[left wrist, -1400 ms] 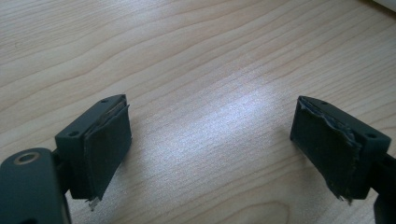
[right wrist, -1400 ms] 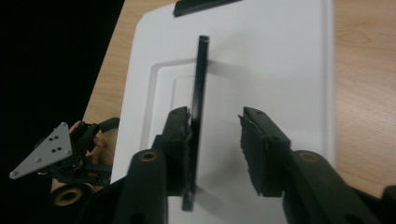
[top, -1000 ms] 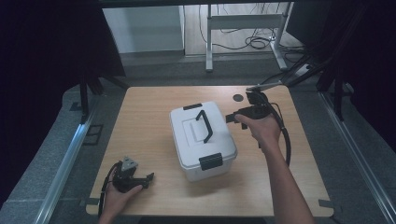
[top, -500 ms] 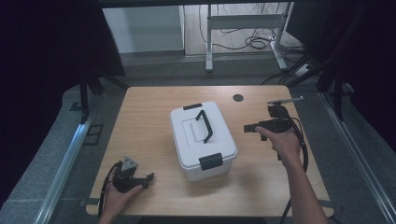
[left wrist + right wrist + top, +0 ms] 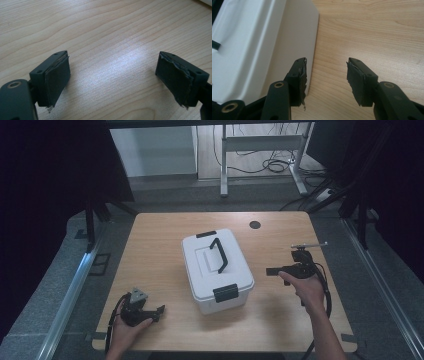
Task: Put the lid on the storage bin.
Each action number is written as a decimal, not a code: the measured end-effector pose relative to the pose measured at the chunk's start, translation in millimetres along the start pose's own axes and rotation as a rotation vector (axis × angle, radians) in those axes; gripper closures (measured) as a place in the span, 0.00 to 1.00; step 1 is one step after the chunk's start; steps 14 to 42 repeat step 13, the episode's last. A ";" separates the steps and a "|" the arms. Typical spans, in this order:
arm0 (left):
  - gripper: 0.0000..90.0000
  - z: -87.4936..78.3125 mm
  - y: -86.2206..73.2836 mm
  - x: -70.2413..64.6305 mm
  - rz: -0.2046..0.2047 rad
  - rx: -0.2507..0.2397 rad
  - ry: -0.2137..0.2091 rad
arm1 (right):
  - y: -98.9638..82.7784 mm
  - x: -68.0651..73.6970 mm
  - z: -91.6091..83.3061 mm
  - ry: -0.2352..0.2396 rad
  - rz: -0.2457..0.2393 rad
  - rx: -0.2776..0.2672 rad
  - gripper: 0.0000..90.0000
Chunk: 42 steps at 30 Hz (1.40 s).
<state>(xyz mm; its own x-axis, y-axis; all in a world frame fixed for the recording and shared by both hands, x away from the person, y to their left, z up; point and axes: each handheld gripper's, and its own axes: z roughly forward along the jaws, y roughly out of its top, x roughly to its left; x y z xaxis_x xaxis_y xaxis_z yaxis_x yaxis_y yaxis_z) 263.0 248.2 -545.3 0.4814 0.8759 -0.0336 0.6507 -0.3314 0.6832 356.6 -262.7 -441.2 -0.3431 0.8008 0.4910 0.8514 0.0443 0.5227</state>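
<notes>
White plastic makes up the rectangular lidded storage box (image 5: 217,270), which sits closed near the middle of the pale wooden surface (image 5: 165,240), its black carrying handle (image 5: 218,255) folded across the lid and a black latch (image 5: 226,292) clipped down on the end nearest the person, with a second black latch (image 5: 206,234) at the far end. Judged from how things lie, the work on the box has barely begun: both latches look fastened, the lid is on, and nothing touches the box. The right gripper (image 5: 275,270) is held just off the box's right side, pointing toward it; its jaws have just been opening and stand spread with nothing between them, and in the right gripper view (image 5: 325,75) the box's white side wall lies just beyond the left jaw, apart from it. The left gripper (image 5: 159,310) lies low on the surface, well apart from the box toward its near left, jaws wide and empty over bare wood in the left gripper view (image 5: 112,75). What seems left is everything: reaching a latch or the handle and taking hold. No brand, label or readable writing appears on the box, the grippers or the surface.
</notes>
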 end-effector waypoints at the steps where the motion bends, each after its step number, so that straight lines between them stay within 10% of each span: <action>1: 0.14 -0.1 0.0 0.0 0.000 0.000 0.000 | -2.1 -1.4 0.8 0.003 0.000 -0.002 0.56; 42: 0.14 0.1 0.2 -0.6 -0.004 0.001 0.004 | -15.9 -14.4 7.3 0.022 -0.007 -0.024 0.56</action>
